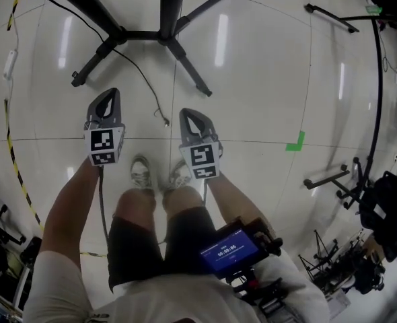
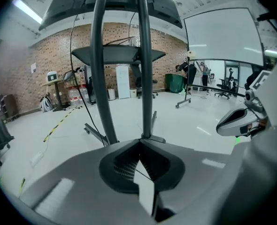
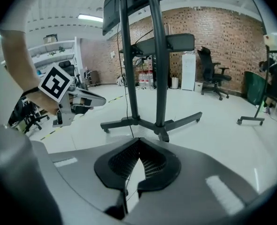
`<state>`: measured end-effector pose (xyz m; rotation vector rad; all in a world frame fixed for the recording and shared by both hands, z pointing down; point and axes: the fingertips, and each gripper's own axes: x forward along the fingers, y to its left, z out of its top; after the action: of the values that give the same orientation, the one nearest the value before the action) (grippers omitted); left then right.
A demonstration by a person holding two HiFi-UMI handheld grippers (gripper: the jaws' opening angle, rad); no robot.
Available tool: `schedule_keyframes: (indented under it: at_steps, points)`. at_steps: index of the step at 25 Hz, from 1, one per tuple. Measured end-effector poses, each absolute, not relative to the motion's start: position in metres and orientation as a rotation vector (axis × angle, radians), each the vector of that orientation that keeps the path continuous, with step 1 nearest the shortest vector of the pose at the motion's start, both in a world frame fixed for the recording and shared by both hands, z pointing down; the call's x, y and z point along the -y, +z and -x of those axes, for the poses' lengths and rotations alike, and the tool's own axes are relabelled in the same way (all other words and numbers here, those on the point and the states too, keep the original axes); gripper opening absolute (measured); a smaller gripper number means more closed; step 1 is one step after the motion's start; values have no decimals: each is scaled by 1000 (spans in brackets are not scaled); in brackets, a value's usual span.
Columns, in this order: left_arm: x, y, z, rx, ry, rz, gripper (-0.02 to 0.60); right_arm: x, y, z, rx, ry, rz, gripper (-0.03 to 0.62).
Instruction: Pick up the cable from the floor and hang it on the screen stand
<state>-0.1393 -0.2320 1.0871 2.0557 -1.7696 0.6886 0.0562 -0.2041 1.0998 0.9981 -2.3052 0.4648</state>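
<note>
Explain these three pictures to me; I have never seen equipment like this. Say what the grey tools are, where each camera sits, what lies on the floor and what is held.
There is no robot here. A person stands with a grey hand-held tool in each hand: the left gripper and the right gripper. The head view comes from a camera on the person's head, looking down past their legs. The other two come from cameras riding on each gripper, looking along its two jaws. In both, the jaws are together with nothing between them, so nothing is held. On the glossy white floor stands the black screen stand with spreading legs. A thin black cable lies on the floor just ahead of the grippers.
</note>
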Motion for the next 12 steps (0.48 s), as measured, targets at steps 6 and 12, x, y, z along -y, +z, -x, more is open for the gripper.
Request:
schedule_keyframes:
  at_steps: [6,12]
  points:
    - [243,1191,149,1787,666,-2052,2,203,1206,-44,2317,437,-951,14]
    - [257,1282,154,1804,641,-2058,2,204,1292,-32,2349,394,-898,14]
